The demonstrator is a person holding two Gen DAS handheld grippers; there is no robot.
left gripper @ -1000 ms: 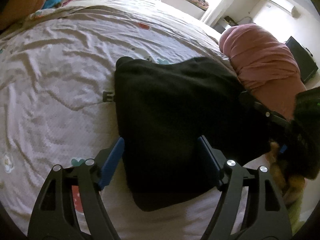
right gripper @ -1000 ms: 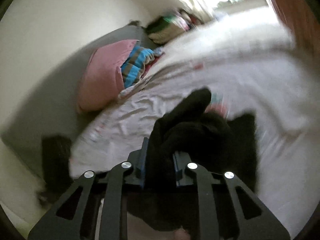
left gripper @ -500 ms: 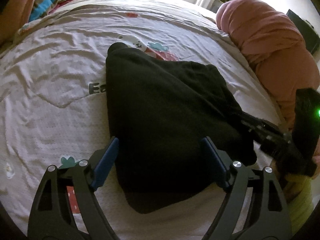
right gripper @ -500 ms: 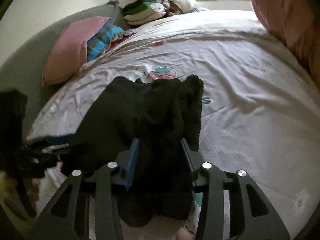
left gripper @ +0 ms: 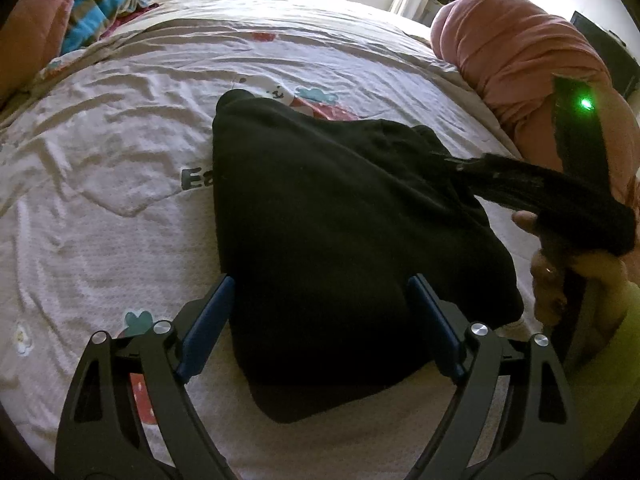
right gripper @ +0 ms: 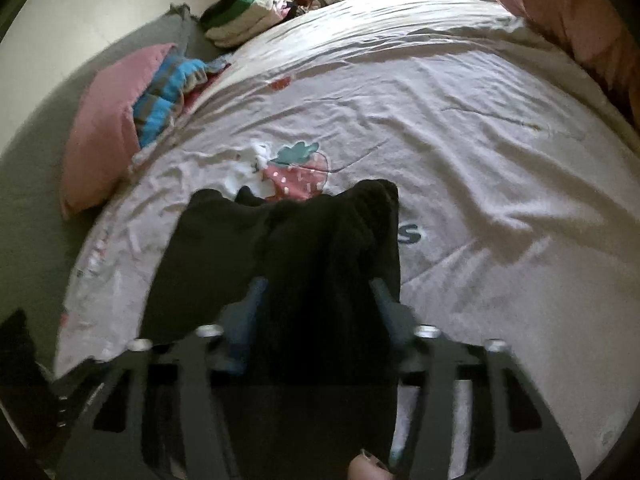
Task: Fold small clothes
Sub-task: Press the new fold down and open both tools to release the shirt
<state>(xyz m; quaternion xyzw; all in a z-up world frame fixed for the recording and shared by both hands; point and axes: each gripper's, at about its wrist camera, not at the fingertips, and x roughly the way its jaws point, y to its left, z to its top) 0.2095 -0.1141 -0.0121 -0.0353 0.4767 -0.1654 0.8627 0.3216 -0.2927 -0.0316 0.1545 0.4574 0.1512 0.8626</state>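
Left wrist view shows the black garment (left gripper: 340, 248) now lying lower and flatter on the strawberry-print bedsheet (left gripper: 112, 152) than a second ago, with the left gripper (left gripper: 320, 312) straddling its near end, jaws wide apart and still opening, pads clear of the cloth. The right gripper (right gripper: 316, 300), which a second ago held a bunched fold aloft, has come down; its jaws are closing on that fold, so the fold-over looks nearly laid.

The black garment (left gripper: 340, 240) is lying between the left tongs' (left gripper: 320, 320) blue pads (left gripper: 206, 320). Under it the white bed sheet (left gripper: 120, 160) is showing a red strawberry print (right gripper: 298, 174). Beyond the tongs a pink pillow (right gripper: 104, 140) is leaning beside a blue-and-grey striped cloth (right gripper: 168, 96).
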